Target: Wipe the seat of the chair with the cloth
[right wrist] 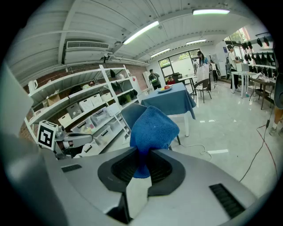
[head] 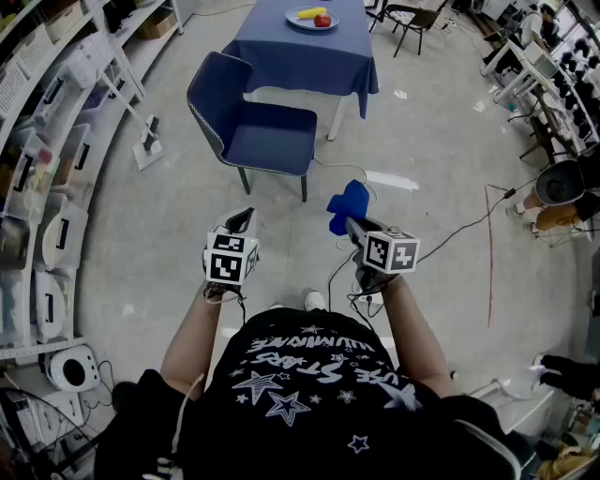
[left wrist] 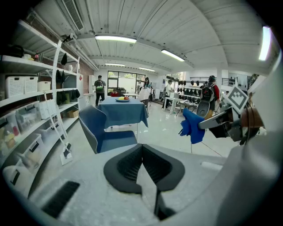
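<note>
Right gripper (right wrist: pixel 142 158) clamped on blue cloth (right wrist: pixel 152 128), well short of chair (head: pixel 274 139). Left gripper (left wrist: pixel 142 153) beside it, jaws together, empty.

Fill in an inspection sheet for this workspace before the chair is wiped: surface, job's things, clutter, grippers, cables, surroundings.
Surface: chair seat, blue, nothing seen on it.
Job's things: blue cloth, bunched, held in the air short of the chair.
Clutter: plate of fruit on the table.
Grippers: right gripper shut on the cloth; left gripper shut, empty.
Cables: black cable and white cable lie across the floor.
Surroundings: shelves at left, loaded with boxes.
</note>
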The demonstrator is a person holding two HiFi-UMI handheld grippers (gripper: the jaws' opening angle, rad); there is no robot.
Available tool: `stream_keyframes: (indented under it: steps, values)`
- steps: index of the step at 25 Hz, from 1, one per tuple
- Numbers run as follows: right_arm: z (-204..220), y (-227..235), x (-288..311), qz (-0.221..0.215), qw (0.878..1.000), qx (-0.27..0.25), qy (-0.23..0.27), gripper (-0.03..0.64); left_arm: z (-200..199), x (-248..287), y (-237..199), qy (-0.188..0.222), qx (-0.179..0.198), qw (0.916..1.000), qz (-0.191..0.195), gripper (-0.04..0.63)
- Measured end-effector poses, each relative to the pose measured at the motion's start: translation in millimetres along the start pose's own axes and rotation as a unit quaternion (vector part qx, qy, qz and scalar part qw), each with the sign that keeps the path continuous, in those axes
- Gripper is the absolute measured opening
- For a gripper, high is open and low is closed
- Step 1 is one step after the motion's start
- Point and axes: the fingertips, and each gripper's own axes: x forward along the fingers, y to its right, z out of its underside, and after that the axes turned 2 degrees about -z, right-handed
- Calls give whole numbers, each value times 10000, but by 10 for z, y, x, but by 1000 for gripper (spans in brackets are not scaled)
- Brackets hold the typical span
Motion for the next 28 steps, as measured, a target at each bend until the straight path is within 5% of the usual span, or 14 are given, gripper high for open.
stream_keyframes:
  steps: [15,28]
  values:
    - [434,-171,146,-45,9996,229,-174,54,496,-245,-205,-250,-199,9995,-39,20]
    - [40,109,1037,-499,9973,219,-501,55,252,256,-502,-282,-482,9980,-289,20]
